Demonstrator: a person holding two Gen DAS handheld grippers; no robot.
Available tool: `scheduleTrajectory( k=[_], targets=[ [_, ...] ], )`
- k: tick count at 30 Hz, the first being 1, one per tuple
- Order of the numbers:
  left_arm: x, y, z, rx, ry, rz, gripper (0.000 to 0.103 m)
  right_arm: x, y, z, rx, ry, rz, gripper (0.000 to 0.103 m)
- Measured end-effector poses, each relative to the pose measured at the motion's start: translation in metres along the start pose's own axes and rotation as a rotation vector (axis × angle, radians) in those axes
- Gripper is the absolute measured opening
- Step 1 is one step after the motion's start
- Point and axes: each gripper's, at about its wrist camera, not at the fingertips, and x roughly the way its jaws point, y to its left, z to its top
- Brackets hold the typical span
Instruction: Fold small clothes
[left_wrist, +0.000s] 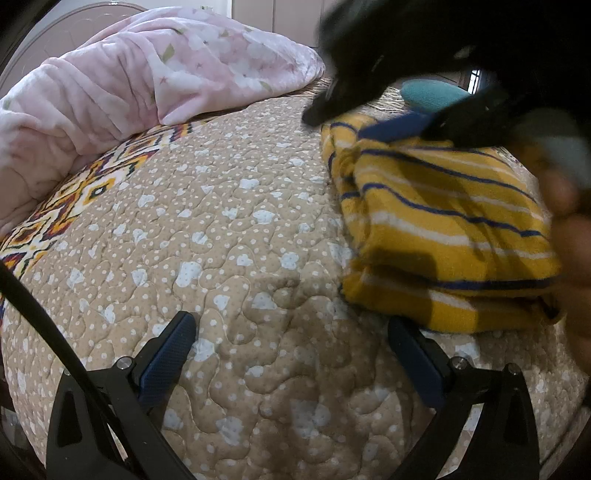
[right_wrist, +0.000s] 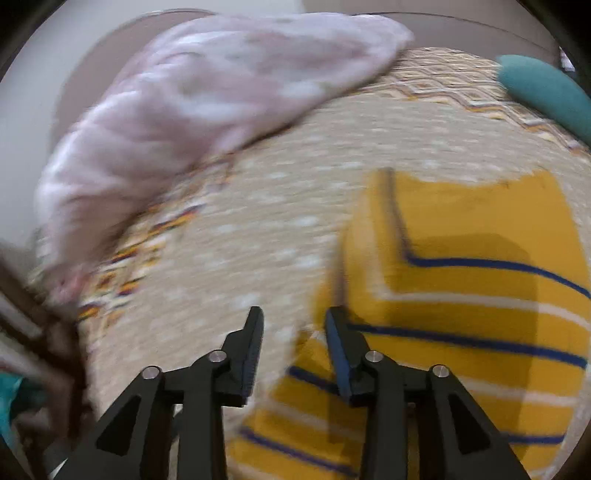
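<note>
Nearest the left wrist camera, the left gripper hangs with its blue-padded fingers spread wide and nothing between them, over a tan quilted bedspread dotted with white. Just beyond its right finger, the yellow striped garment lies folded into a thick layered bundle on the bedspread, its stacked edges facing the camera. Past that, this view alone shows the right gripper from outside, a dark blurred shape over the far end of the bundle; whether it touches the cloth cannot be told. The right wrist view (heavily blurred) gives what the left cannot: the right gripper with fingers parted by a modest gap, empty, its right finger above the near left edge of the yellow striped garment, which fills the lower right. Farther back in both views a rumpled pink blanket lies across the bed, and a teal cushion sits at the far right.
</note>
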Motion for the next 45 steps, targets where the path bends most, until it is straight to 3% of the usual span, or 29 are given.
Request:
scheduleTrajectory(
  k=[2, 6, 13, 18, 23, 27, 31, 45],
  targets=[
    [0.001, 0.000, 0.001, -0.002, -0.001, 0.001, 0.103, -0.024, -0.007, -0.003, 0.033, -0.051, 0.053, 0.045],
    [-0.002, -0.002, -0.002, -0.004, -0.002, 0.007, 0.103, -0.072, -0.038, -0.034, 0.147, -0.163, -0.004, 0.048],
    [-0.002, -0.002, -0.001, -0.011, 0.007, 0.002, 0.103, -0.134, -0.066, -0.146, 0.227, -0.246, -0.308, 0.057],
    [0.001, -0.003, -0.001, -0.002, 0.019, 0.025, 0.103, -0.149, -0.090, -0.191, 0.288, -0.253, -0.428, 0.065],
    [0.003, -0.002, 0.001, -0.007, 0.035, 0.024, 0.103, -0.135, -0.096, -0.200, 0.340, -0.247, -0.460, 0.067],
    [0.006, -0.004, 0.002, 0.004, 0.047, 0.045, 0.103, -0.124, -0.080, -0.206, 0.266, -0.237, -0.542, 0.080],
    [0.005, -0.005, 0.001, 0.000, 0.038, 0.042, 0.103, -0.110, -0.066, -0.204, 0.189, -0.195, -0.632, 0.084],
    [0.000, -0.007, -0.004, -0.007, 0.024, 0.045, 0.103, -0.110, -0.071, -0.206, 0.201, -0.205, -0.640, 0.086]
  ],
)
